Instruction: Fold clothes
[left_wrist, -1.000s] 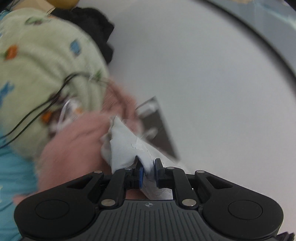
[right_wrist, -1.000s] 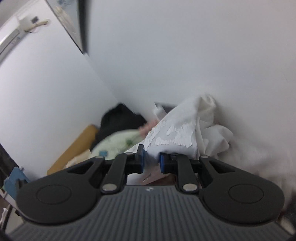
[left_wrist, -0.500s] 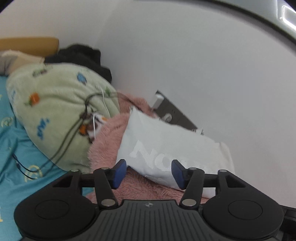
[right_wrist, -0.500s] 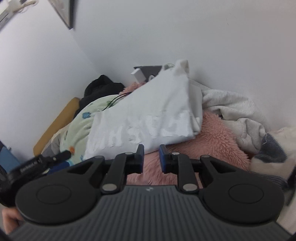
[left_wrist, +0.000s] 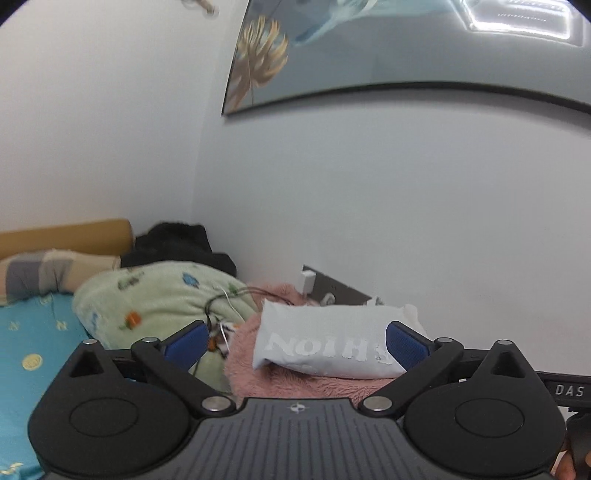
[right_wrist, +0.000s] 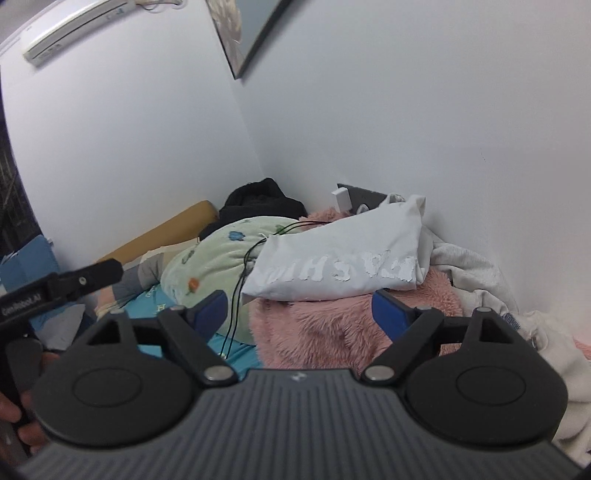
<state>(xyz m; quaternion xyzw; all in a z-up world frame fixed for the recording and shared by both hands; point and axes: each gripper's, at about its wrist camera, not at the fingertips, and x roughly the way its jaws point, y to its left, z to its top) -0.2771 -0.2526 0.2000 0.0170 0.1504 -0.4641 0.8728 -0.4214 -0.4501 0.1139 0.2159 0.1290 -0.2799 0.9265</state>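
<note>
Both claws, left (left_wrist: 293, 341) and right (right_wrist: 299, 308), now released and drawn back from your folded white shirt (right_wrist: 343, 254), lying mid-frame on the pink fleece (right_wrist: 332, 328): this fold looks finished.

A bed with a turquoise patterned sheet (left_wrist: 33, 332) carries a green printed blanket (left_wrist: 155, 295), a fluffy pink blanket (right_wrist: 325, 325) and, against the wall, a heap of cream garments (right_wrist: 476, 273); a folded white shirt (right_wrist: 343, 254) lies atop the pink blanket.
</note>
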